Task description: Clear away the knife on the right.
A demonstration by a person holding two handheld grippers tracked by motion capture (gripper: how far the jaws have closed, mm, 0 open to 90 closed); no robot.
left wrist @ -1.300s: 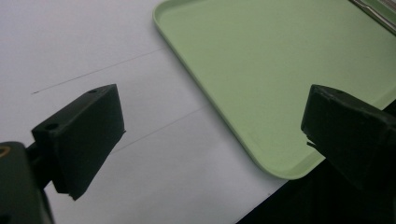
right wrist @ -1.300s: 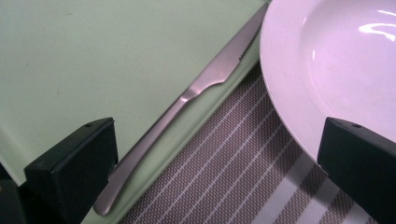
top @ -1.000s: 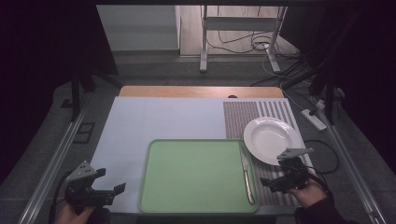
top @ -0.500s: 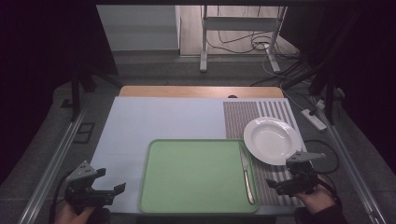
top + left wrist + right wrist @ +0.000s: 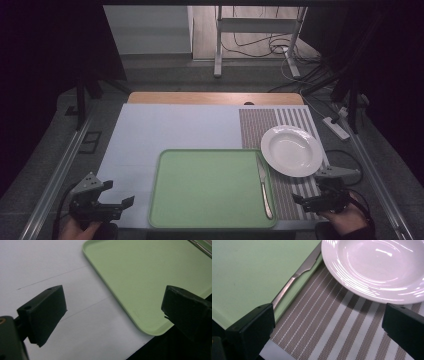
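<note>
- Since the earlier frames, the right gripper (image 5: pixel 306 201) had drawn back toward the person, away from the plate (image 5: pixel 292 150), and ended off the tray's (image 5: pixel 210 220) right near corner; the left gripper (image 5: pixel 117 205) had stayed put just off the tray's left near corner.
- Both grippers had their jaws spread wide and held nothing.
- A knife (image 5: pixel 263 184) lay along the tray's right rim, blade pointing away from the person; in the right gripper view the knife (image 5: pixel 294 277) ran beside the tray's (image 5: pixel 249 270) edge.
- The white plate sat on the striped mat (image 5: pixel 295 197), just right of the tray's far right corner, apart from both grippers.
- Judging by this, the work looked barely begun: the tray held nothing but the knife, and the plate waited untouched, nearest the right gripper.
</note>
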